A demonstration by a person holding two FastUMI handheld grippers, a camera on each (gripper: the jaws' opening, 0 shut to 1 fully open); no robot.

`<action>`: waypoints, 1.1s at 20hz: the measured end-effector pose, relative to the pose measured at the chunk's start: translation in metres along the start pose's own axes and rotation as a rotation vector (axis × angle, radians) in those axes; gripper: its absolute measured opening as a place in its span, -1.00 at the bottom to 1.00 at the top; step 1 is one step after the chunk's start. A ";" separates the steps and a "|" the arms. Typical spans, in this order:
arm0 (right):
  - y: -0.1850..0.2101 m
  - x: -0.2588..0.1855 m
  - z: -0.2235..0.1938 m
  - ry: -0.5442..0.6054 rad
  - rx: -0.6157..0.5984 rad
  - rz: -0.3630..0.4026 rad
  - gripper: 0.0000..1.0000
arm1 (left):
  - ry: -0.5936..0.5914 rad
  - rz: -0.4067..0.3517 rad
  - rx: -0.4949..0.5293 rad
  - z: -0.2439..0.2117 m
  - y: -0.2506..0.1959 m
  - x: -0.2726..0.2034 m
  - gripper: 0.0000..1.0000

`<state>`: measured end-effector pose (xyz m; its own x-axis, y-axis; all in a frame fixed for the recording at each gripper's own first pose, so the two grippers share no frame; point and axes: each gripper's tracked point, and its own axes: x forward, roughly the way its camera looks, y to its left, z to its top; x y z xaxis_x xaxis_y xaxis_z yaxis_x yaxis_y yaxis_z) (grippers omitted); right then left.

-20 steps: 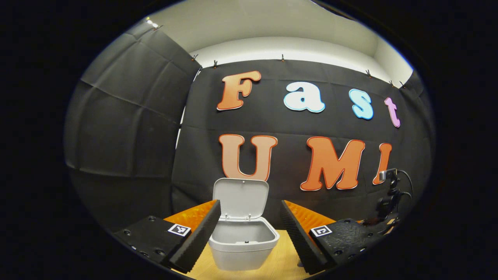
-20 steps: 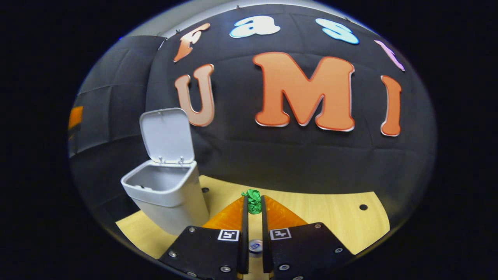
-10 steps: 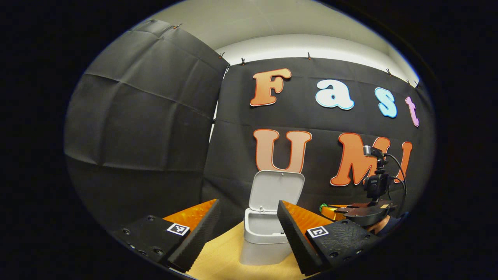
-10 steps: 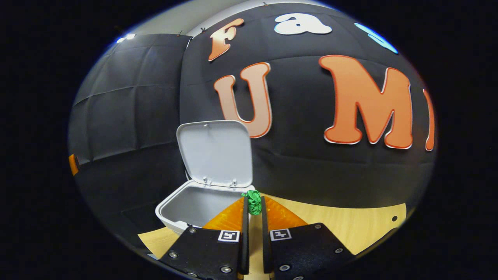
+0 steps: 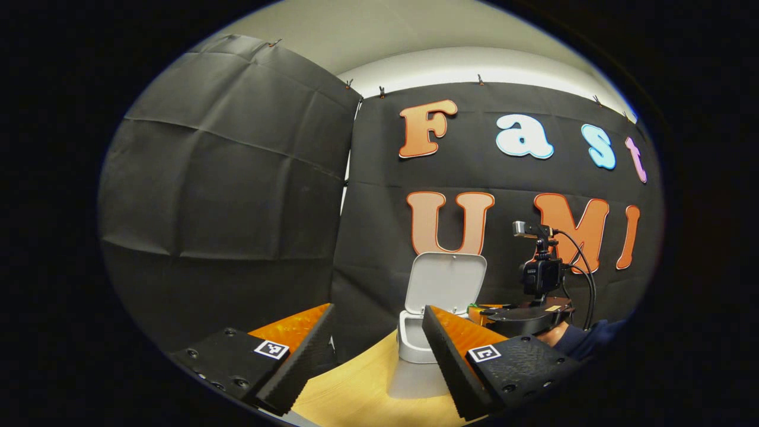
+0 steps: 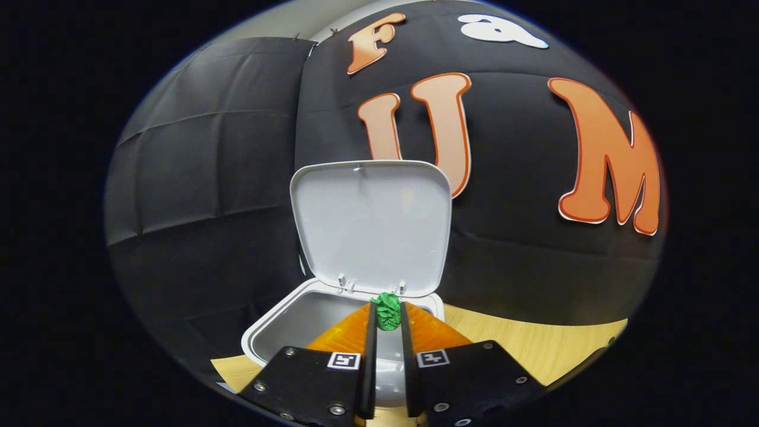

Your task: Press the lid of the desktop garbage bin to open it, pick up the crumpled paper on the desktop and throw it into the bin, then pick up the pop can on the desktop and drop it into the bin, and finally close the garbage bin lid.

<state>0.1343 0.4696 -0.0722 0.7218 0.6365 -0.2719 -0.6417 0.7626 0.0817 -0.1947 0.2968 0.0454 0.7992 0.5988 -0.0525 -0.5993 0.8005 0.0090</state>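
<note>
The white bin [image 6: 278, 332] stands with its lid [image 6: 370, 228] raised upright. My right gripper [image 6: 388, 314] is shut on the green crumpled paper [image 6: 388, 311] and holds it over the bin's open mouth, close to the hinge. In the left gripper view the bin [image 5: 412, 347] sits farther off on the wooden table [image 5: 362, 391], partly behind my right finger, with its lid [image 5: 445, 281] up. My left gripper [image 5: 376, 332] is open and holds nothing. The right gripper's body [image 5: 522, 317] with its camera hovers beside the bin, held by a hand in a dark sleeve [image 5: 584, 338].
The wooden table [image 6: 533, 350] stretches to the right of the bin. Black cloth walls close the booth behind and to the left. A cable [image 5: 584, 273] loops from the right gripper's camera.
My right gripper carried the green paper leftwards until it hangs over the open bin. My left gripper drew back and to the left, so the bin looks smaller and farther right.
</note>
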 end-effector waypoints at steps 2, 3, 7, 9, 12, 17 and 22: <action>0.002 0.000 0.002 -0.012 -0.014 0.009 -0.55 | 0.007 0.001 -0.004 -0.001 0.001 -0.002 0.87; 0.002 -0.002 0.002 -0.018 -0.013 0.015 -0.18 | 0.006 -0.003 -0.005 -0.001 0.000 -0.003 0.87; 0.002 -0.010 0.003 -0.027 -0.004 0.031 0.94 | 0.006 -0.035 0.001 -0.001 -0.003 -0.004 0.87; -0.005 -0.021 0.007 -0.046 -0.015 0.022 0.89 | 0.011 -0.055 0.003 -0.002 -0.005 -0.005 0.87; -0.021 -0.040 0.007 -0.066 -0.023 -0.004 0.88 | 0.017 -0.097 0.006 -0.003 -0.009 -0.006 0.84; -0.060 -0.083 0.005 -0.086 0.011 -0.070 0.88 | 0.039 -0.181 0.018 -0.003 -0.014 -0.012 0.87; -0.120 -0.137 0.012 -0.140 0.034 -0.183 0.88 | 0.058 -0.296 0.017 -0.013 -0.048 -0.010 0.87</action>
<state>0.1151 0.2922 -0.0333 0.8558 0.4951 -0.1498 -0.4893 0.8688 0.0759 -0.1745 0.2522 0.0321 0.9348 0.3371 -0.1120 -0.3391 0.9408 0.0013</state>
